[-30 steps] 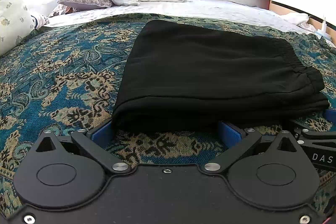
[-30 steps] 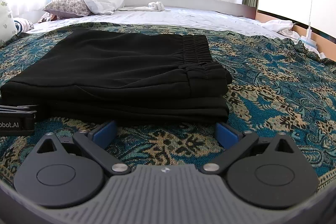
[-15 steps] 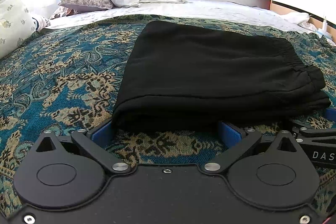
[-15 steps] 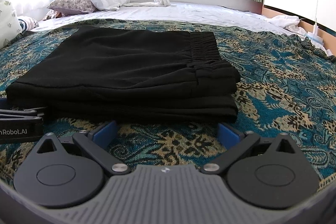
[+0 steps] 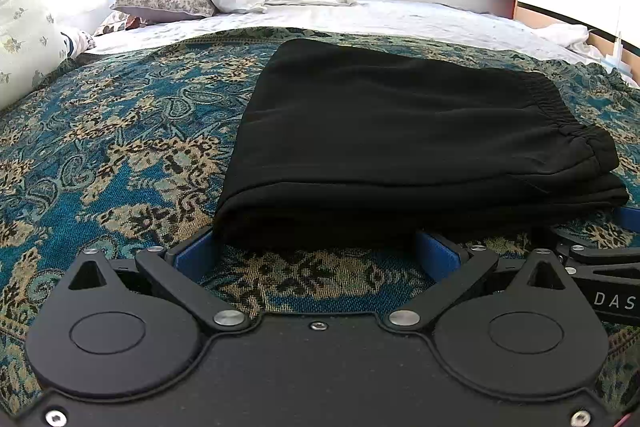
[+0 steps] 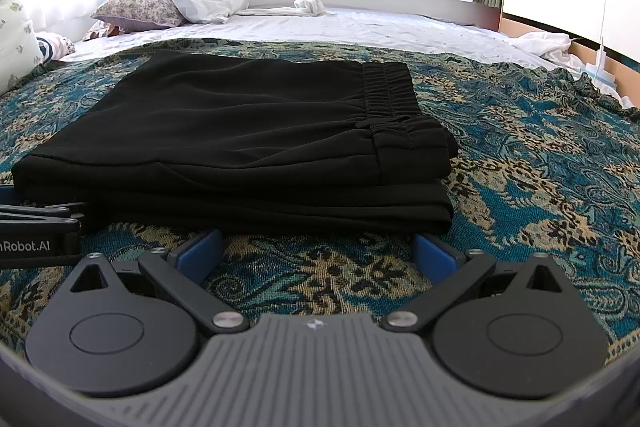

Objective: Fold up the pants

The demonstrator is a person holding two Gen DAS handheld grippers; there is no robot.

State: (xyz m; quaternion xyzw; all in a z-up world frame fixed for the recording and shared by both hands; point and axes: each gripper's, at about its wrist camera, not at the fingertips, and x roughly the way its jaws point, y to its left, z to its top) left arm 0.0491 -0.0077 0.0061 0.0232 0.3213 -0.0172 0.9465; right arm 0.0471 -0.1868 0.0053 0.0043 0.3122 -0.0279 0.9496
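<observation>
I hold both grippers, left gripper [image 5: 316,251] and right gripper [image 6: 316,247], jaws wide open (gripping nothing), at the near edge of the folded black pants [image 5: 400,131] on the bed [image 5: 120,147].

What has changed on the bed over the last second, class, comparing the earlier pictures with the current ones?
The right tool has drifted slightly: in its view the folded black pants and the pillows now sit further right. Nothing was taken hold of or let go. The left tool has barely moved; both stay open at the near edge of the pants, which lie folded as before on the patterned blanket.
</observation>
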